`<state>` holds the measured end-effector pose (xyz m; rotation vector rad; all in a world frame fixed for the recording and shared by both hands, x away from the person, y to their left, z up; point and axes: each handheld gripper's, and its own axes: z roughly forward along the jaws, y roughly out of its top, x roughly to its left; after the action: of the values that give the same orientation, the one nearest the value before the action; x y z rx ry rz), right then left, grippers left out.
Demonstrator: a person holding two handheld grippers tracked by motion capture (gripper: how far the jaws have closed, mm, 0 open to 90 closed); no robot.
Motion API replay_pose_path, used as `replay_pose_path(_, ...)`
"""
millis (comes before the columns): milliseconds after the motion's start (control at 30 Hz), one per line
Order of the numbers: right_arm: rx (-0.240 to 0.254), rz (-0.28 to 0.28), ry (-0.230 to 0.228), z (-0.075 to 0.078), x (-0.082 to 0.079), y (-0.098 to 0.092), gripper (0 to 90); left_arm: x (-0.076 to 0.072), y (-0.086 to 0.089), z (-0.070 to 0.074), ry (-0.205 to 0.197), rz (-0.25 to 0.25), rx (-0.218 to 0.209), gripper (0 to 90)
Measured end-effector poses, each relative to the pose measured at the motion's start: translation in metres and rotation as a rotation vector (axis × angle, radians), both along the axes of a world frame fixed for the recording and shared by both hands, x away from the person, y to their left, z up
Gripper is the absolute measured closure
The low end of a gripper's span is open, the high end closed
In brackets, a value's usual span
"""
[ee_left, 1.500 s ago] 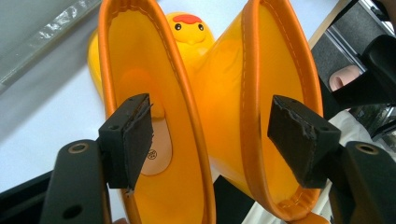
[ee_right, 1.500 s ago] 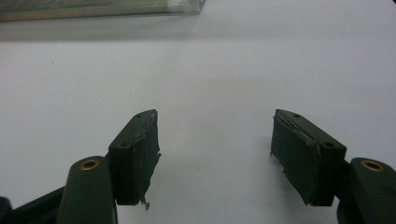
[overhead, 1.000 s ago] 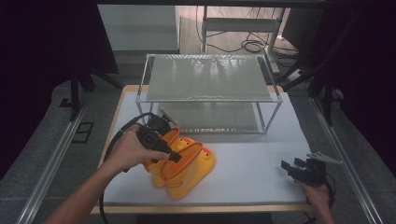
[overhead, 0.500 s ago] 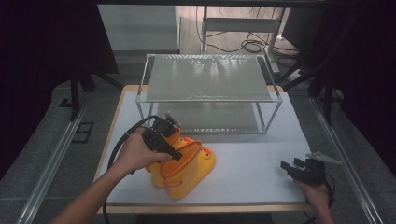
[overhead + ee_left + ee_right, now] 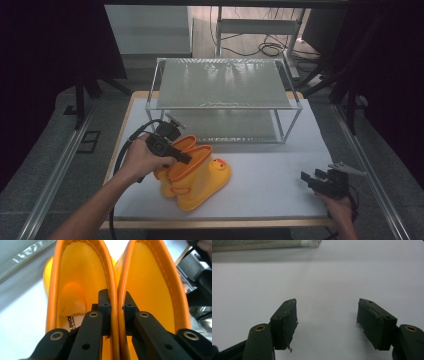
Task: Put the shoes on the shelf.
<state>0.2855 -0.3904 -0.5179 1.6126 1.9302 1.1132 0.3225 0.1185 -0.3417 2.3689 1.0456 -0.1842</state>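
Yellow duck rain boots are standing side by side on the white table, where my left gripper, having just been closing, is pinching their two touching cuffs, seemingly firmly, while my right gripper is resting wide open, well apart.

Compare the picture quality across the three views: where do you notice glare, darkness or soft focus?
High view: dark surroundings, window glare on the shelf top, soft overall, yellow boots readable. Left gripper view: the near left gripper, whose jaws have just been closing on the boots' touching walls, looks soft, with overexposed white table. Right gripper view: even light, faint shadows under the open right gripper, blurry shelf edge behind.
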Motion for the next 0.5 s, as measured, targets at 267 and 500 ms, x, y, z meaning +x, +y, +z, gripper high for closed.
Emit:
replay_pose_path(267,-0.001,-0.003,0.000,0.001,-0.001,-0.002,32.5,-0.001,-0.014,0.024,0.007,-0.070,-0.048,82.0)
replay_pose_path(500,0.004,-0.009,-0.007,0.002,-0.002,-0.005,32.5,0.000,-0.031,0.053,-0.036,-0.110,-0.071,82.0)
